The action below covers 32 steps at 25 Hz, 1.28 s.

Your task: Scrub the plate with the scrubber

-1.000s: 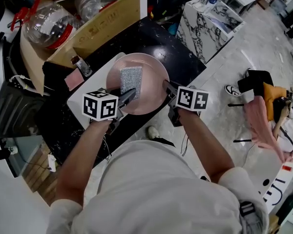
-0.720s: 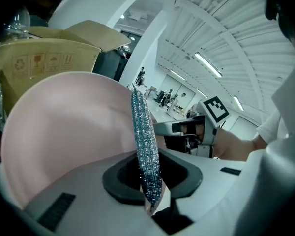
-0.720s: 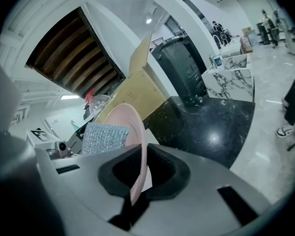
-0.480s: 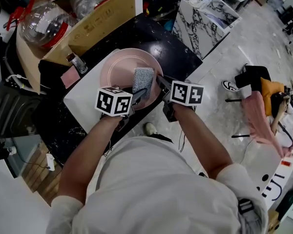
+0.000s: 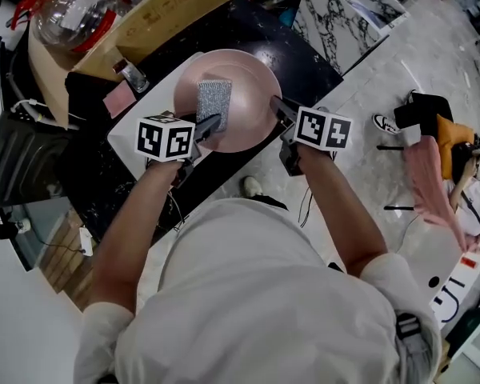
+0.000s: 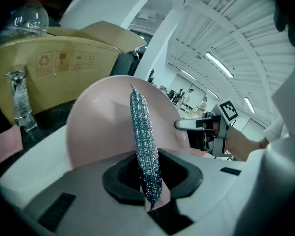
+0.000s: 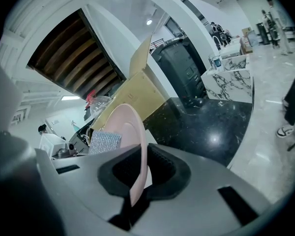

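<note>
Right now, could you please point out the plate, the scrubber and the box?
plate [image 5: 254, 85]: head view, bare pink face.
scrubber [image 5: 214, 102]: head view, middle of its pad.
box [image 5: 172, 18]: head view, its front wall.

- Black stone counter [image 5: 252, 30] lies under me, a cardboard box [image 5: 172, 14] at its far edge.
- White veined block [image 5: 336, 14] stands beside it on pale glossy floor [image 5: 416, 86].
- Strip lights [image 6: 218, 64] run overhead.
</note>
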Available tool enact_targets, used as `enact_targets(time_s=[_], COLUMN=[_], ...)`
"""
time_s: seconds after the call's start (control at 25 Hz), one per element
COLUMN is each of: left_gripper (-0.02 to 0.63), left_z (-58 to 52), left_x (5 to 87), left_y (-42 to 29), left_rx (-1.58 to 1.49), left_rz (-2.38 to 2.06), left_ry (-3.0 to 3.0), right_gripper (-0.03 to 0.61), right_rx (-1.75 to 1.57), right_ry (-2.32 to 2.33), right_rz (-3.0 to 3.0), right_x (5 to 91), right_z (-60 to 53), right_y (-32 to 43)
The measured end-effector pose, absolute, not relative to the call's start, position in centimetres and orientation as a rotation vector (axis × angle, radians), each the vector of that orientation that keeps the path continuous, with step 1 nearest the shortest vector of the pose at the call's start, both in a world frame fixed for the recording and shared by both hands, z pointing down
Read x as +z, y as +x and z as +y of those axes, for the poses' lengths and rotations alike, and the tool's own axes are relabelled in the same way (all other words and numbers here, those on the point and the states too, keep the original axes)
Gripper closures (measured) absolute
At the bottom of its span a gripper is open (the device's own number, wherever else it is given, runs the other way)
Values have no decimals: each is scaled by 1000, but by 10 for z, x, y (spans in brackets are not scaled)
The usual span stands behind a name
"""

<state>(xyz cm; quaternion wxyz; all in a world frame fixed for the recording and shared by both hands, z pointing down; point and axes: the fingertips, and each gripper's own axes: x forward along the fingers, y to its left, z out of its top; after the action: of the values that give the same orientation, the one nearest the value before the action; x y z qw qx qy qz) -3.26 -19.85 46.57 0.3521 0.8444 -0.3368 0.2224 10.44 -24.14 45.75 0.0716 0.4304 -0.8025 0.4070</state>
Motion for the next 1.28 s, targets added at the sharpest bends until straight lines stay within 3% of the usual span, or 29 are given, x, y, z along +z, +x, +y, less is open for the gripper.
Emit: enact_targets(time_s=[0.36, 0.92, 1.28], left_gripper=[541, 541, 541], left_z=[-204, -163, -163], left_x=[463, 453, 470], left_y=[-81, 29, 2], left_rx=[596, 460, 525], left_rz=[-1007, -733, -770], left_ry=[2159, 2221, 2190], right_gripper=[551, 554, 552], right_rx=[1236, 1232, 1224], right_ry=[1334, 1317, 1317], right_rz=[-2390, -2413, -2427], right_x=[461, 457, 455], right_z=[-241, -238, -236], right_y=[117, 94, 100])
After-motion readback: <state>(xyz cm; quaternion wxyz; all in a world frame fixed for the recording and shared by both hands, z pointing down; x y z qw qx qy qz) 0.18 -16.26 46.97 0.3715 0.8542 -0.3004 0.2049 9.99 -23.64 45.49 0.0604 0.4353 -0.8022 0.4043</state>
